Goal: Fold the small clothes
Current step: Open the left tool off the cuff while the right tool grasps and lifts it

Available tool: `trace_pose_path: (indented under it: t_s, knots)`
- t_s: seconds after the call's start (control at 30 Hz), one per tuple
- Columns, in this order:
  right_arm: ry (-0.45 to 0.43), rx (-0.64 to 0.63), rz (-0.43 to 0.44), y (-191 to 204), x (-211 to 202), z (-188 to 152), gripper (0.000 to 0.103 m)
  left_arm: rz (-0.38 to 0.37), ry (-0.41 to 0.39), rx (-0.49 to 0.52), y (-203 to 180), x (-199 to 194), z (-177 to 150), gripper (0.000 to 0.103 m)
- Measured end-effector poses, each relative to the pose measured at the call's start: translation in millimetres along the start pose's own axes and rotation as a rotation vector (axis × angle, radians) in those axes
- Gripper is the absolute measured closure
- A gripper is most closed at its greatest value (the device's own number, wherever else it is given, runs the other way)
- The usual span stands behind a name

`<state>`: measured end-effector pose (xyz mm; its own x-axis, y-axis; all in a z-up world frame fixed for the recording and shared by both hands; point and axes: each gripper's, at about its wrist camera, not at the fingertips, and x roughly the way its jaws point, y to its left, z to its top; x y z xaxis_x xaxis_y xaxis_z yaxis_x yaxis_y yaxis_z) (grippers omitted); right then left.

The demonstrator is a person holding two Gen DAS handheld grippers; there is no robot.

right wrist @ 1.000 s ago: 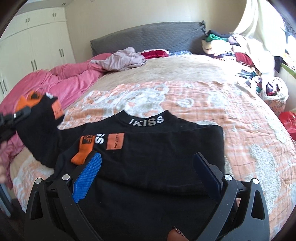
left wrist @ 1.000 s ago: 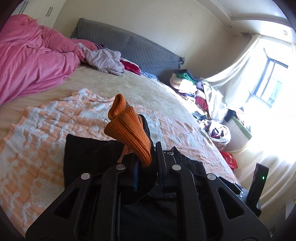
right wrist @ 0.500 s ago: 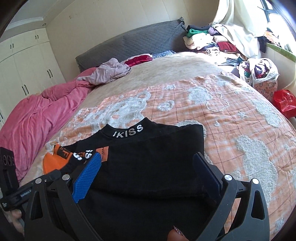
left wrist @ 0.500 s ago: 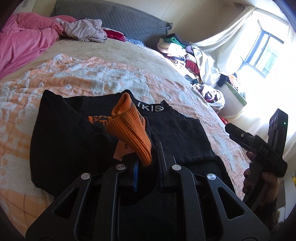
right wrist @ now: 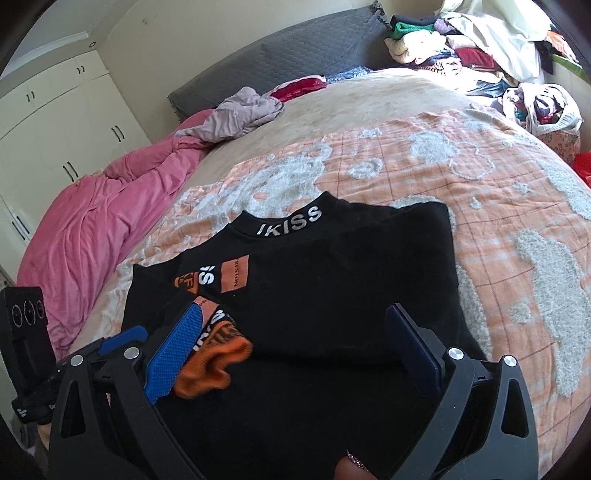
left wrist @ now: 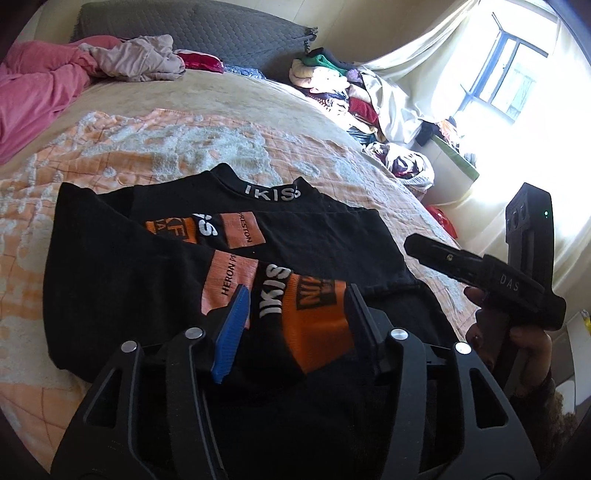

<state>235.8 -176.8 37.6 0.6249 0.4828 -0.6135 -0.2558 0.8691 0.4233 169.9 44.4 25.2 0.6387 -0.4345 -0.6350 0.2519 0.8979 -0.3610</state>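
Note:
A black long-sleeved top (left wrist: 314, 236) with an "IKISS" collar lies on the orange-and-white blanket (left wrist: 184, 133), both sleeves folded across its front. My left gripper (left wrist: 297, 295) hovers over the near sleeve; its jaws are opening, and the orange cuff (left wrist: 314, 325) lies loose between them, no pad pressing on it. My right gripper (right wrist: 295, 314) stands open above the top's lower body (right wrist: 351, 295), with nothing in it. In the right wrist view the cuff (right wrist: 218, 358) lies crumpled beside its blue pad (right wrist: 173, 354). The left wrist view shows the right gripper (left wrist: 480, 273) held by a hand at the right.
A pink duvet (right wrist: 92, 229) is bunched along the bed's left side. Loose garments (left wrist: 136, 61) lie before the grey headboard (left wrist: 221, 33). A heap of clothes (left wrist: 332, 81) and a full bag (right wrist: 543, 107) sit beyond the bed's right edge.
The left gripper brought the sleeve down across the top and let go of the orange cuff, which now lies flat. The right gripper stayed open over the top and tilted a little.

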Motion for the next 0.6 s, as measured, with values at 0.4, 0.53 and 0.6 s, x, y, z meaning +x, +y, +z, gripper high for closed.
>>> trace_pose_path:
  t_s: [0.4, 0.53, 0.6]
  knots:
    - [0.179, -0.028, 0.089, 41, 53, -40, 0.018, 0.224, -0.049, 0.006, 39, -21, 22, 0.013]
    - [0.182, -0.033, 0.108, 42, 64, -48, 0.034, 0.239, -0.067, -0.035, 53, -29, 26, 0.012]
    - [0.163, -0.052, 0.125, 44, 64, -50, 0.053, 0.252, -0.074, -0.049, 58, -32, 28, 0.012]
